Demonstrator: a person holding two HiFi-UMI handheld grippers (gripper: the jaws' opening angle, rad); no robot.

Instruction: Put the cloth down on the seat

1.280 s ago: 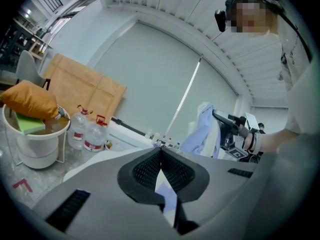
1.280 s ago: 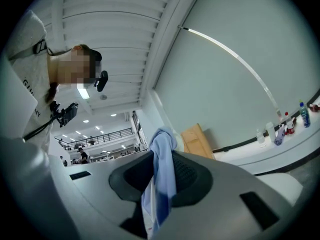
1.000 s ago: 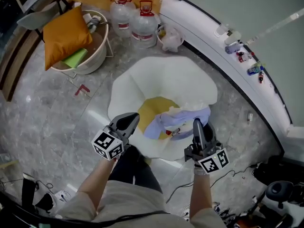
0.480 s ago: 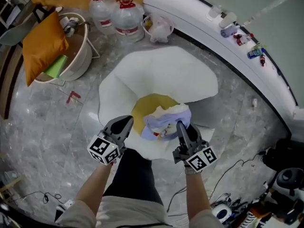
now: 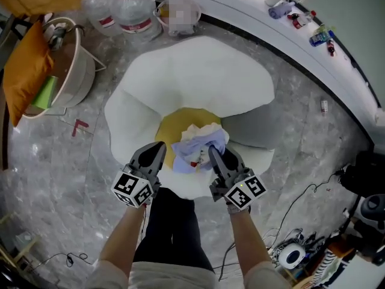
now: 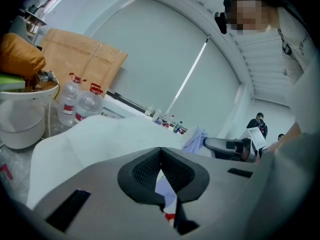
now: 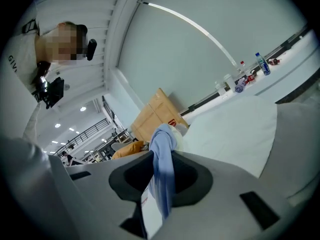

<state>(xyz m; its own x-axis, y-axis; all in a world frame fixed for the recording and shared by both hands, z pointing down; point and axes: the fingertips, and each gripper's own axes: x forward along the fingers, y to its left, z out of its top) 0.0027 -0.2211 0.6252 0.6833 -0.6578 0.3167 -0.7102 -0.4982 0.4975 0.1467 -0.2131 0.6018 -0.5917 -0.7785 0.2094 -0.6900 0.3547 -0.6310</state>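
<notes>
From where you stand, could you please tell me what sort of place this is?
Probably a lounge corner in a large indoor hall: a white petal-shaped seat stands on a marble floor, big water bottles sit behind it, and cables trail across the floor.

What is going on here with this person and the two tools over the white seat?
A person holds a gripper in each hand over a white petal-shaped seat. The right gripper is shut on a light blue cloth, bunched above the seat's yellow centre. The left gripper is beside the cloth, jaws together, apparently holding nothing. The cloth is not yet let go.
</notes>
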